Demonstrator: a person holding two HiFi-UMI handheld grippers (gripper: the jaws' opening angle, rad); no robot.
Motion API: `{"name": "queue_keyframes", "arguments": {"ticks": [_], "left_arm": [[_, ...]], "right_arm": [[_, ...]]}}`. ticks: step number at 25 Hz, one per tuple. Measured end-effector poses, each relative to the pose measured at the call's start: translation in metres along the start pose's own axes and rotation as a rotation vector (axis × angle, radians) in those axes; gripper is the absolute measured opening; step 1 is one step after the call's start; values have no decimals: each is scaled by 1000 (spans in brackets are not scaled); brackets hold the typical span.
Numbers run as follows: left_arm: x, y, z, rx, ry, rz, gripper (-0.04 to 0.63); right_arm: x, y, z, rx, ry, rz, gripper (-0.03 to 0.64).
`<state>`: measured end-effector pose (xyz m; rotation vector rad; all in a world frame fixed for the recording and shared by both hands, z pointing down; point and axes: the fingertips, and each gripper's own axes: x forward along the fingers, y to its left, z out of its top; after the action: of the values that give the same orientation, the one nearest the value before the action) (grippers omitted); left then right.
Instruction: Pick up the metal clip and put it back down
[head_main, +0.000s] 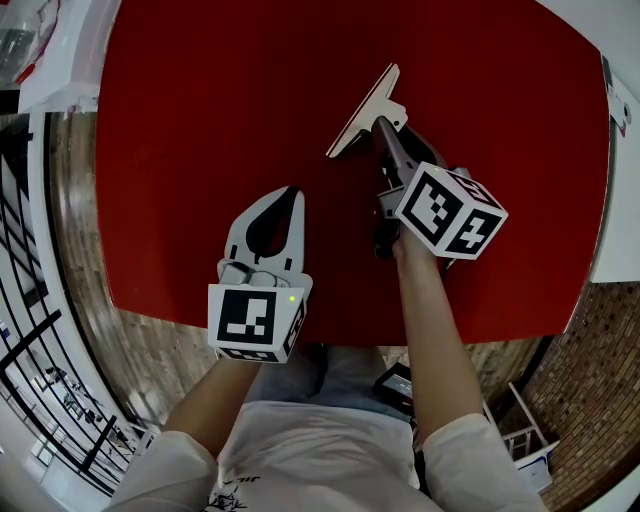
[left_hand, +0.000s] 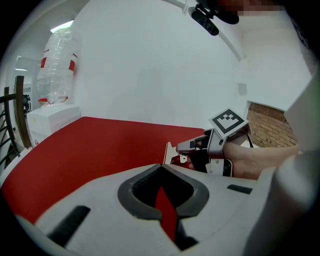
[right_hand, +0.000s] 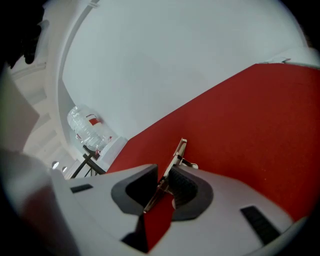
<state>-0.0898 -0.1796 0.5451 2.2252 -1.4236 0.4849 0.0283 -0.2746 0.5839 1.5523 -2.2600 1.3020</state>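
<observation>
- Both jaws of your right gripper (right_hand: 164, 175) pinch the metal clip (head_main: 365, 105), which sits on the red table (head_main: 200, 120).
- Your left gripper (left_hand: 161, 166) rests nearby, jaws closed on nothing, tips touching.

The metal clip (head_main: 365, 108) is a pale, silvery piece with a long, flat, straight bar at its far end and a narrower part that runs back from the middle of that bar, giving it a T shape from above. It sits over the far right part of the red tabletop (head_main: 200, 120), with the bar slanting from lower left to upper right in the head view. Its narrow end is caught between the jaws of the right gripper (head_main: 386, 130), which press on it from both sides. In the right gripper view the clip (right_hand: 178, 154) stands on edge, thin and tilted. Whether its lower edge touches the tabletop cannot be told.
</observation>
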Motion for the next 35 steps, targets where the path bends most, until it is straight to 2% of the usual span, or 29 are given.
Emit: {"name": "queue_keyframes", "arguments": {"ticks": [5,16,21,30,35], "left_arm": [[-2,3,0,-8,-1,6,6],[-12,4,19,-9,-30,12,6],[-27,-3,42,14,-59,13,6],[-80,-19,77,26,-91,17,6],[-106,-30,94,40,-130,18,6]], "right_arm": [[-2,14,8,41,-35,51,34],[-22,27,20,-88,-45,22,22],[-53,35,30,-190,-49,8,21],[-134,69,51,-281,-66,9,21],[-181,96,64,-364,-123,13,21]]}}
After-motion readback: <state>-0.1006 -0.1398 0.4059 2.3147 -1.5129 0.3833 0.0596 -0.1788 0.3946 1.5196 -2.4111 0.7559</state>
